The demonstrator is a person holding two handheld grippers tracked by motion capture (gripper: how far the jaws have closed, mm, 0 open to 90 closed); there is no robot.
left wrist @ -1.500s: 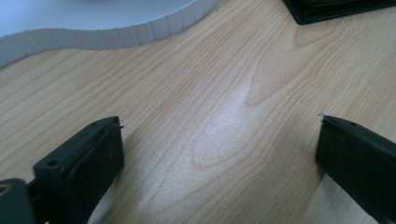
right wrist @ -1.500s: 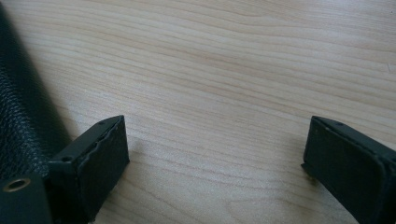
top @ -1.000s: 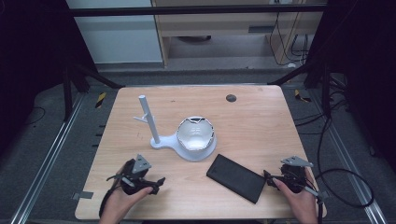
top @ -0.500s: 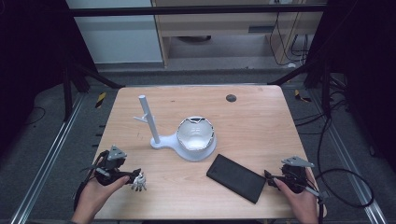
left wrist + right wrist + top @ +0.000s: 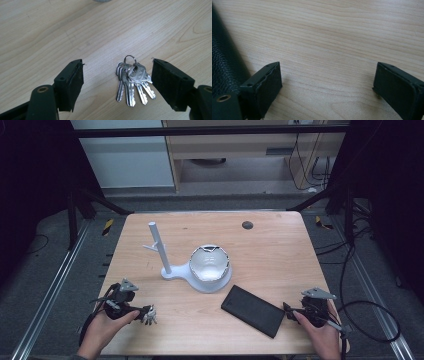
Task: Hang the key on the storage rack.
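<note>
Near the front left corner of the table, the bunch of keys lies flat on the wood, just off the tip of the left gripper. From the left gripper view the keys sit between the two black jaws, nearer the right one, no pad touching them; the jaws have just been closing a bit but stand apart, nothing clamped. Blades fan toward the gripper camera, ring at the far end, so the long axis runs roughly along the gripper's own line and across its closing direction. Right gripper rests at the front right, jaws apart over bare wood, its tip just beside the black leather wallet, whose edge shows in the right gripper view. Risks, as I judge them: keys are thin and flat, so the pads may ride over them or scrape the table without lifting; bunch is off-centre, so the right jaw would hit first and shove it sideways; a pinch on one blade only lets the rest swing on the ring and slip out. The white stand with its bowl is well apart, no collision worry yet.
</note>
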